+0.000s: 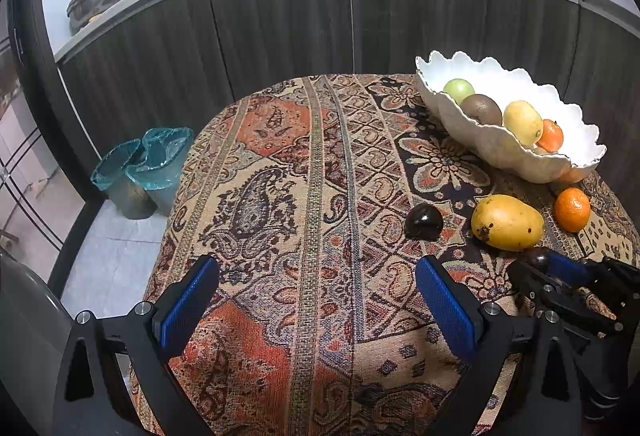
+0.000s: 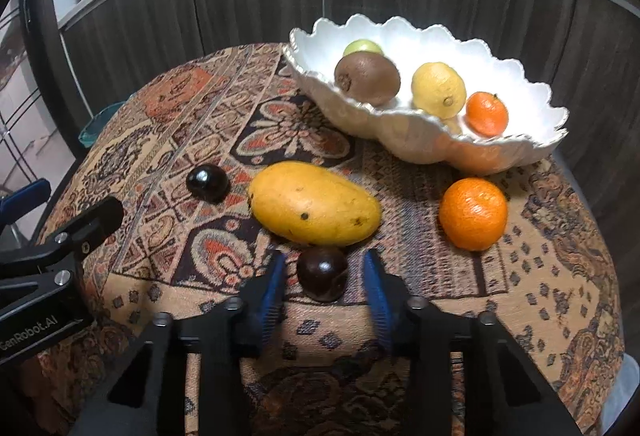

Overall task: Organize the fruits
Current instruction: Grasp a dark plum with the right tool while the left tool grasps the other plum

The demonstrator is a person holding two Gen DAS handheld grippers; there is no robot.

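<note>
While the right gripper [image 2: 323,278] brackets the near dark plum [image 2: 322,273], its pads still show a sliver of gap either side, so I judge the grip not yet made. I'd close gently, since the plum touches the mango [image 2: 314,209], then lift straight and carry it to the white bowl [image 2: 520,151]. The left gripper [image 1: 316,304] hangs wide and empty over the tablecloth [image 1: 280,175].

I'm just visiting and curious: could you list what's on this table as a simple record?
Surface: round table under patterned woven cloth
Bowl: white scalloped ceramic bowl holding green round fruit, brown kiwi, yellow lemon, small orange mandarin
Loose: yellow mango, round orange, glossy dark plum
Left gripper: open, empty
Right gripper: open, second dark plum between its fingers, not yet pinched
</note>
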